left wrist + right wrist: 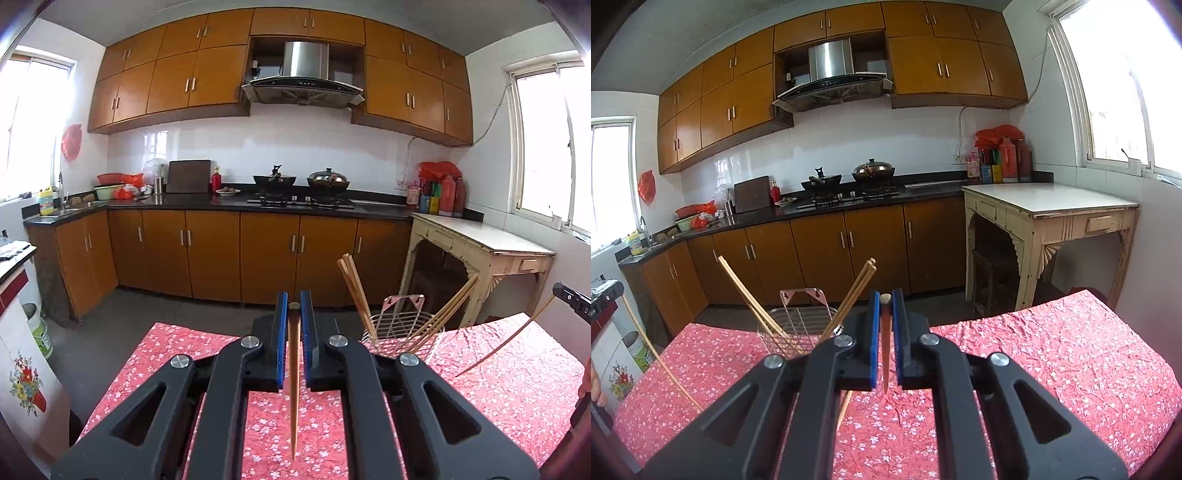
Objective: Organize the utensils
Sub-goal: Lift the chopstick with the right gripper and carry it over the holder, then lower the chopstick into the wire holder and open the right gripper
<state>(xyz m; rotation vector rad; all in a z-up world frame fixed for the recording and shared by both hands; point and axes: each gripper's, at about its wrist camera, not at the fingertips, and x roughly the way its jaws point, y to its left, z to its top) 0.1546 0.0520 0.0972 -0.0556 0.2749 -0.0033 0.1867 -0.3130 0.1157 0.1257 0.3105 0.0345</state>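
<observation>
Chopsticks, wooden: one clamped near its thick end between the closed blue pads of the left gripper, its tapered tip hanging toward the red floral tablecloth; a second chopstick pinched likewise by the closed right gripper, also point-down, an orientation that would suit lowering it tip-first into a holder. Wire utensil basket, standing on the cloth between the two grippers and apart from both, already holds several chopsticks leaning outward against its rim, so the two held sticks are judged next for it.
</observation>
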